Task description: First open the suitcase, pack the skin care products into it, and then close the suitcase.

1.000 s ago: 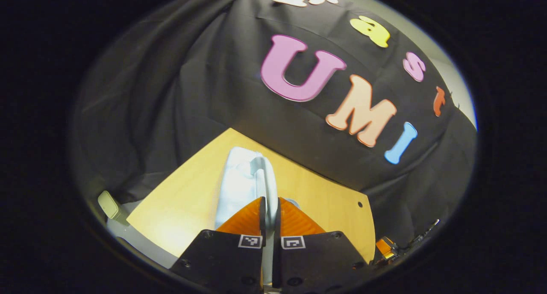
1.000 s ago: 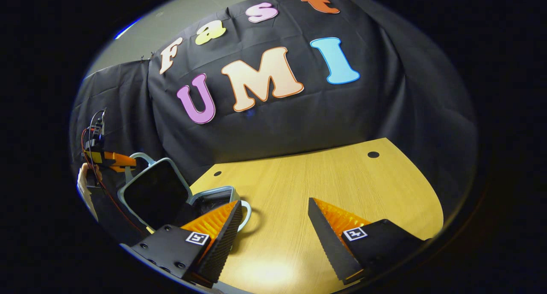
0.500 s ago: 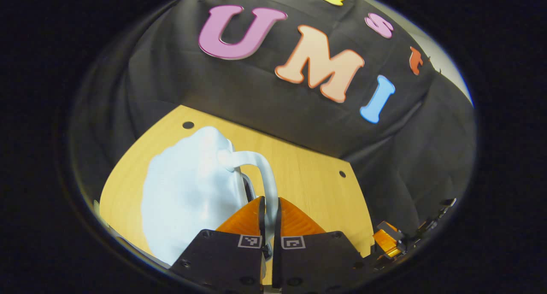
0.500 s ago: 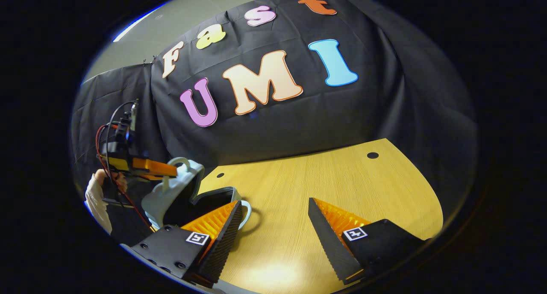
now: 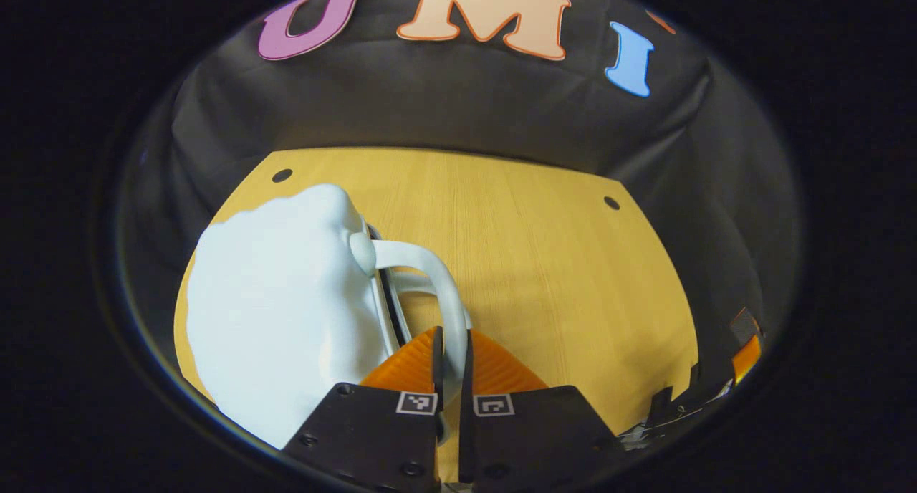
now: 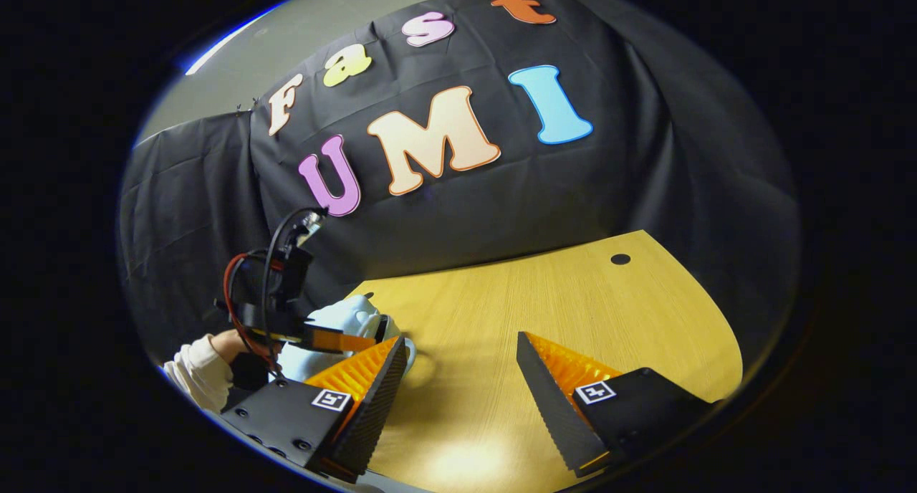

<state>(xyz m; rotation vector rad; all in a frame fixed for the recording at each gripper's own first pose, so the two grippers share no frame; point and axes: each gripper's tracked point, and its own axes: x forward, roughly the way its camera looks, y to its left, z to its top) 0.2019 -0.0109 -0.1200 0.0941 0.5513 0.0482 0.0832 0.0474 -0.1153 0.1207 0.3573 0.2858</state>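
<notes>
A small pale blue suitcase (image 5: 272, 307) lies on the wooden table (image 5: 544, 264), its lid down over the base with a thin dark seam between the halves. My left gripper (image 5: 451, 335) is shut on the lid's white handle (image 5: 430, 278), and a second handle sits just under it. In the right gripper view the suitcase (image 6: 344, 314) sits at the table's left edge, with the left gripper (image 6: 337, 341) on it and a sleeved hand (image 6: 193, 367) behind. My right gripper (image 6: 458, 350) hovers open above bare table, to the right of the suitcase, holding nothing.
The table (image 6: 573, 307) has small round holes near its far corners (image 6: 620, 259). Black cloth walls stand close behind it and to both sides. Red and black cables (image 6: 251, 299) loop over the left gripper's body. The right gripper's body (image 5: 741, 350) shows at the lower right edge.
My left gripper has swung the lid down by its handle, from standing upright to lying over the base. The right gripper has stayed open in the same place.
</notes>
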